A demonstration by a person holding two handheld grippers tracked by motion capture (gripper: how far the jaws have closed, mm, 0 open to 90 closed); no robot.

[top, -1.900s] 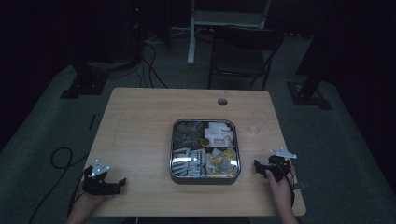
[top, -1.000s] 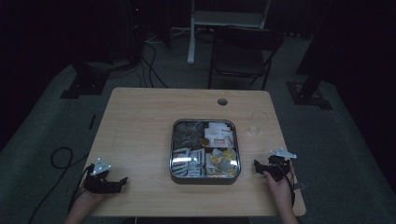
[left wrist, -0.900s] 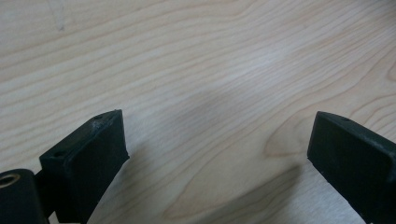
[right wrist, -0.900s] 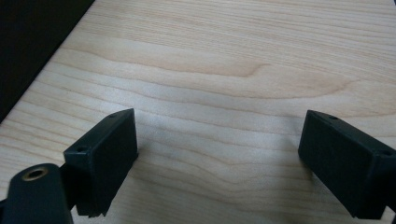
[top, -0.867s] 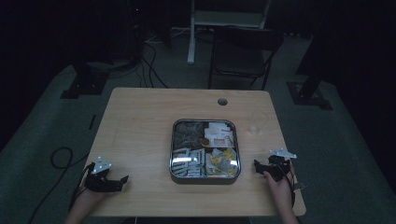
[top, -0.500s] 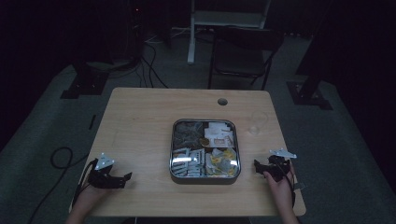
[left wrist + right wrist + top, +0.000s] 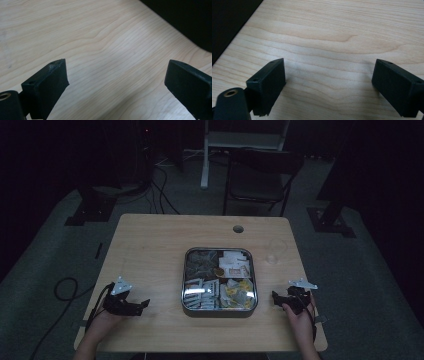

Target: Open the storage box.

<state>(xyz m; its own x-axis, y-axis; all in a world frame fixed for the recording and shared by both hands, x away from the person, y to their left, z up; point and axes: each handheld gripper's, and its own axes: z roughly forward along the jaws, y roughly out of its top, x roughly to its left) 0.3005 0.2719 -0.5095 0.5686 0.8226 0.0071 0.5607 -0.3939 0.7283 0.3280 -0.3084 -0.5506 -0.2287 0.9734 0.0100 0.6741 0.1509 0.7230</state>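
Tray [image 7: 219, 307] of packets [image 7: 235, 265], square and metal-rimmed, at mid-desk [image 7: 150, 245], slightly toward the near edge; compartments hold assorted wrapped sachets, their kinds too small to tell. Left tongs [image 7: 141, 305] rest near the front-left corner, well apart from the tray, jaws wide apart with only bare wood between them in the left gripper view [image 7: 115, 82]. Right tongs [image 7: 276, 298] lie just right of the tray's near corner, likewise spread and empty, as the right gripper view [image 7: 329, 82] shows. Judged stage: the start, with both hands parked and nothing grasped. The next move probably calls for a reach inward over the rim and a descent onto a single packet, jaws narrowed enough to pinch it without catching its neighbours.
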